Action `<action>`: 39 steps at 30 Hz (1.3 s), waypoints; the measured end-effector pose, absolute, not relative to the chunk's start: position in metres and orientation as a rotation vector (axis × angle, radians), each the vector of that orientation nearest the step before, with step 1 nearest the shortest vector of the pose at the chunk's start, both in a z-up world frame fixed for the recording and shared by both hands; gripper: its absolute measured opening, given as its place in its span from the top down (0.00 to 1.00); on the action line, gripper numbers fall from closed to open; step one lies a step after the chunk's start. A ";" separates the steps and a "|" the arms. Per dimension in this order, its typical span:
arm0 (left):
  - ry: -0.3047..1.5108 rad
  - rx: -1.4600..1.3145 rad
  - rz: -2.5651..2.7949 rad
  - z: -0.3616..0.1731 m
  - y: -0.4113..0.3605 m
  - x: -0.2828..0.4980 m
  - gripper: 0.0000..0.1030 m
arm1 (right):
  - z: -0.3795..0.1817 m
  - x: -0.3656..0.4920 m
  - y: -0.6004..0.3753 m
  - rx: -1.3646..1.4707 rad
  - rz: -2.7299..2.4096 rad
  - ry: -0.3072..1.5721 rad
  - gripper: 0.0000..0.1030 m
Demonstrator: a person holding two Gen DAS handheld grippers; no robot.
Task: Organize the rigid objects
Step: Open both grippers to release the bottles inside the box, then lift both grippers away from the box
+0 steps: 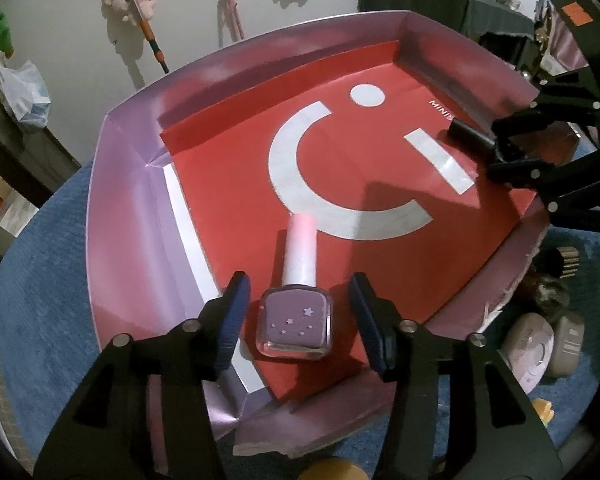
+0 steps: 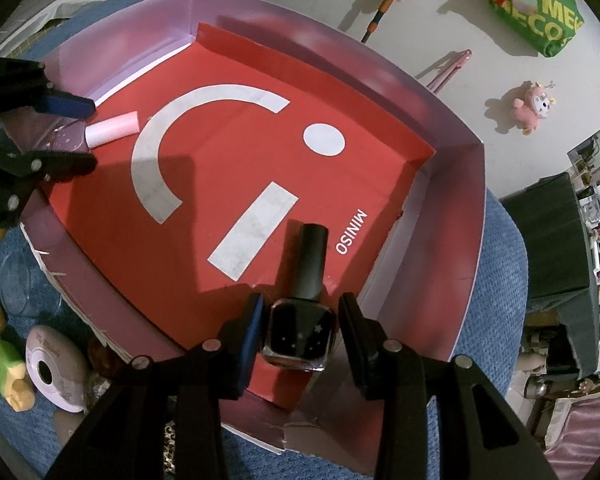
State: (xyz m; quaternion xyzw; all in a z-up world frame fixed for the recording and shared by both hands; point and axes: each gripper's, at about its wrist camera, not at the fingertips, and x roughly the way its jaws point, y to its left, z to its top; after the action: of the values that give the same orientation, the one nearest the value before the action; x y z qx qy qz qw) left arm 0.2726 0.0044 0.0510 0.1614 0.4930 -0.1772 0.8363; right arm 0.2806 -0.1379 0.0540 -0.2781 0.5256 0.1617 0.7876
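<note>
A purple nail polish bottle point(image 1: 296, 320) with a pale pink cap lies on the red floor of a pink-walled box point(image 1: 132, 216). My left gripper point(image 1: 298, 312) is open, its fingers either side of the bottle with gaps. A black nail polish bottle point(image 2: 302, 324) lies near the box's other side. My right gripper point(image 2: 300, 328) is open around it, not touching. In the left wrist view the right gripper point(image 1: 500, 148) shows at the right with the black bottle's cap point(image 1: 470, 134). In the right wrist view the left gripper point(image 2: 80, 136) and the purple bottle point(image 2: 108, 130) show at the left.
The box point(image 2: 456, 216) sits on a blue mat point(image 1: 40, 280). Beside it lie a pale pink round case point(image 2: 56, 372), a green and yellow figure point(image 2: 6, 364), a tan case point(image 1: 566, 344) and dark items point(image 1: 548, 292). Plush toys lie on the floor beyond.
</note>
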 end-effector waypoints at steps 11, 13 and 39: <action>0.919 0.269 -0.364 0.092 0.013 0.246 0.31 | 0.084 0.267 -0.139 -0.523 0.359 1.063 0.34; 0.883 0.252 -0.362 0.104 0.015 0.238 0.27 | 0.096 0.259 -0.138 -0.508 0.364 1.029 0.30; 0.524 0.056 -0.267 0.132 0.024 0.072 0.04 | 0.168 0.072 -0.164 -0.206 0.261 0.545 0.00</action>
State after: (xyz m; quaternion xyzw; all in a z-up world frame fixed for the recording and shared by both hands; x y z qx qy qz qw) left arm 0.0716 0.0237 0.1325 0.0275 0.2582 -0.1315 0.9567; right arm 0.0723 -0.1642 0.1682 -0.1014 0.2678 0.1285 0.9495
